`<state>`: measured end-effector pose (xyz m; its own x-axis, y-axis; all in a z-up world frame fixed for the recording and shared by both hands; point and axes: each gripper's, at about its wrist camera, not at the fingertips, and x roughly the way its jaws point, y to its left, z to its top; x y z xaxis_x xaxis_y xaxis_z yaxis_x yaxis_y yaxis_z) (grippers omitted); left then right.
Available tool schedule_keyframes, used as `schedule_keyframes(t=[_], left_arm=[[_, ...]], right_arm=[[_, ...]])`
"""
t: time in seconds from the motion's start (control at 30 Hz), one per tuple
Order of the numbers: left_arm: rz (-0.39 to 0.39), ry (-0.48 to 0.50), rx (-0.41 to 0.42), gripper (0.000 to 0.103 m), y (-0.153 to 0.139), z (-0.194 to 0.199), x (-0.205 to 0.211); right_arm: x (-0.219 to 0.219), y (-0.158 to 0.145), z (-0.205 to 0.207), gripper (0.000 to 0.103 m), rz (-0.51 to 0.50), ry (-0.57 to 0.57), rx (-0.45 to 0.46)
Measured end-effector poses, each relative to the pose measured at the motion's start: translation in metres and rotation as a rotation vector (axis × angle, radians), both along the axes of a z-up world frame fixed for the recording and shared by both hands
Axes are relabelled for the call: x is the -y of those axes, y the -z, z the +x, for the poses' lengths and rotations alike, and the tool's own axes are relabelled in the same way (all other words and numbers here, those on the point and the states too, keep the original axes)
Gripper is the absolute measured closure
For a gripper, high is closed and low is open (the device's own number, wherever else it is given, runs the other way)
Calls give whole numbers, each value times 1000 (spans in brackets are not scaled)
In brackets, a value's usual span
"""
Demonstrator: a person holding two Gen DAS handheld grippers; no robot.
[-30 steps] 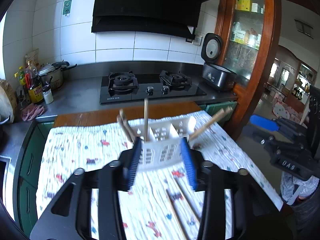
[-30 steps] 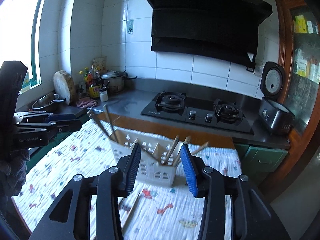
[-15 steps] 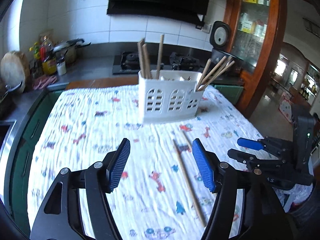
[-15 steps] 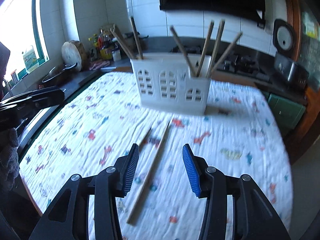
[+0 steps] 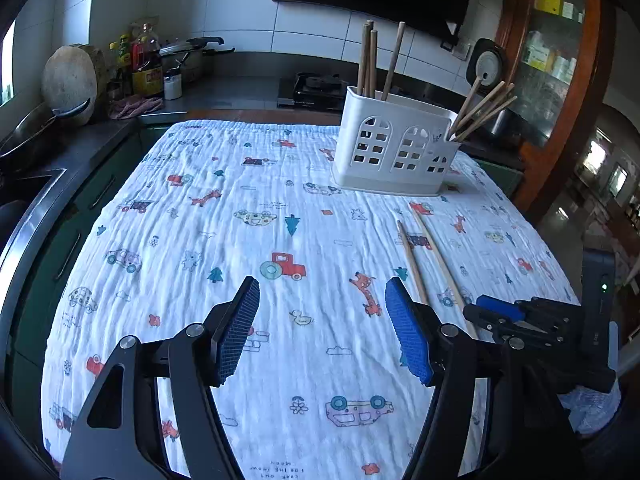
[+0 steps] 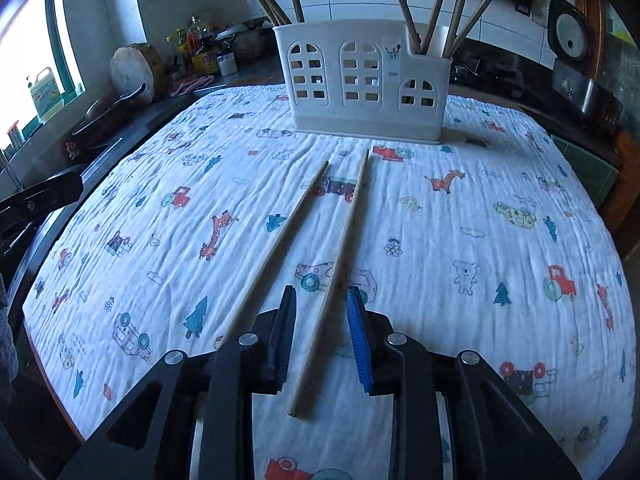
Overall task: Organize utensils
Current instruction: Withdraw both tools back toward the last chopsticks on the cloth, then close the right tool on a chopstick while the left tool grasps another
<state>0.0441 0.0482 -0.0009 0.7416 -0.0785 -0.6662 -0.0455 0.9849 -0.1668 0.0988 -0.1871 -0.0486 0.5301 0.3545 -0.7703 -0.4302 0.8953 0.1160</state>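
White plastic utensil holder [image 6: 366, 80] with arched window cutouts stands upright near the far edge of the cloth-covered table [image 6: 500, 184]; wooden chopsticks [image 6: 448, 4] lean in its end compartments. Two loose wooden chopsticks [image 6: 320, 256] lie flat in front of it, nearly parallel, slightly apart, thick ends toward the near edge.

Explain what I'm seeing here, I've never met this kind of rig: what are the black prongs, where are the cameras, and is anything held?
No robot: a person carries a hand-held gripper in each hand, each with its own fisheye camera.

The left hand-held gripper is open over bare cloth.

The right hand-held gripper has been closing around one loose chopstick; a gap remains, so nothing is held. A second chopstick lies beside it.

A white utensil holder with chopsticks stands behind.
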Motion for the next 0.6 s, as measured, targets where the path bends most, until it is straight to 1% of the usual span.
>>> schedule_keyframes(t=[0.17,0.37,0.5,0.6], left_arm=[[-15,-12,-7,38,7,-4,-6],[-10,-9,-18,38,13,-4,-4],[-12,1,-30,38,17,-4,0],[-16,6,-38,38,20,-4,4]], right_arm=[[-3,6,5,85,-3,27,-20],[-8,13,10,89,-31,45,-41],[-8,14,11,91,-38,58,-42],[-12,15,10,92,-76,55,-26]])
